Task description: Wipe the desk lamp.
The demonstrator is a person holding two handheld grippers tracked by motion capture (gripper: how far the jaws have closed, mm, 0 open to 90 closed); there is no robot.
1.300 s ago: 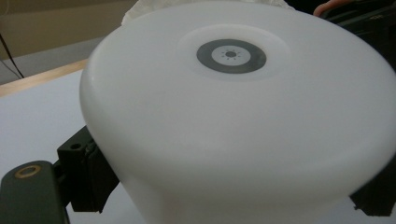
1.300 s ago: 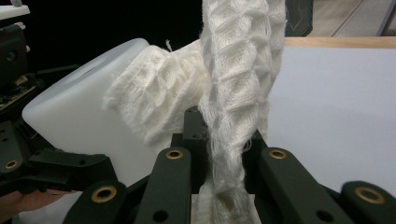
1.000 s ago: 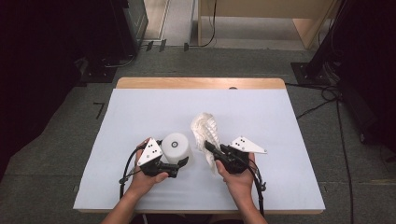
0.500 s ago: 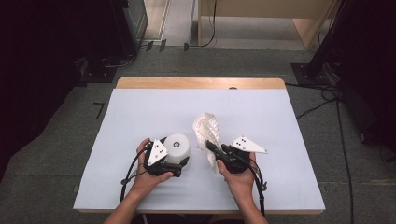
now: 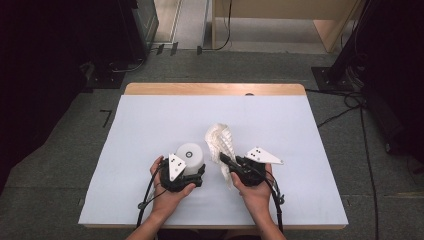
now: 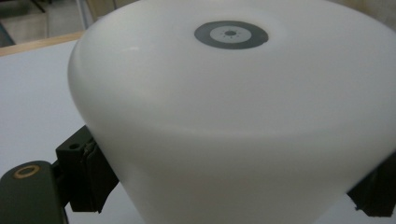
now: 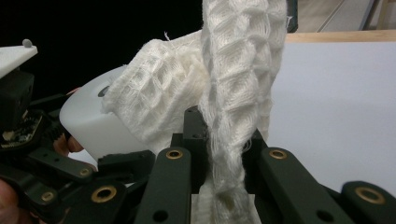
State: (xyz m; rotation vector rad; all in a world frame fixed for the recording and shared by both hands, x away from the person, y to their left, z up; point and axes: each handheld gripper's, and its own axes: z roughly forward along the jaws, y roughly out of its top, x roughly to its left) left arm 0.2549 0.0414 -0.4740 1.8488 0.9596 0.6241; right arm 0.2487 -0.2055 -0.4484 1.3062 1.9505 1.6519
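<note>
High view puts a white, opaque plastic cup [image 5: 190, 156], turned bottom-up, near the front middle of the pale worktop [image 5: 150, 120], clasped between the jaws of the left hand-held gripper [image 5: 186, 172]. Just to its right, the right hand-held gripper [image 5: 223, 159] is clamped tight on a white waffle-weave cloth [image 5: 220, 141] bunched into a strip. The step appears to be wiping the cup; next, the cloth must be brought against its wall. Compared with a second ago, the left gripper and cup have shifted slightly right, towards the cloth.

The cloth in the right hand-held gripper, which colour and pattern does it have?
White cloth with a waffle-like weave, clearest in the right gripper view.
</note>
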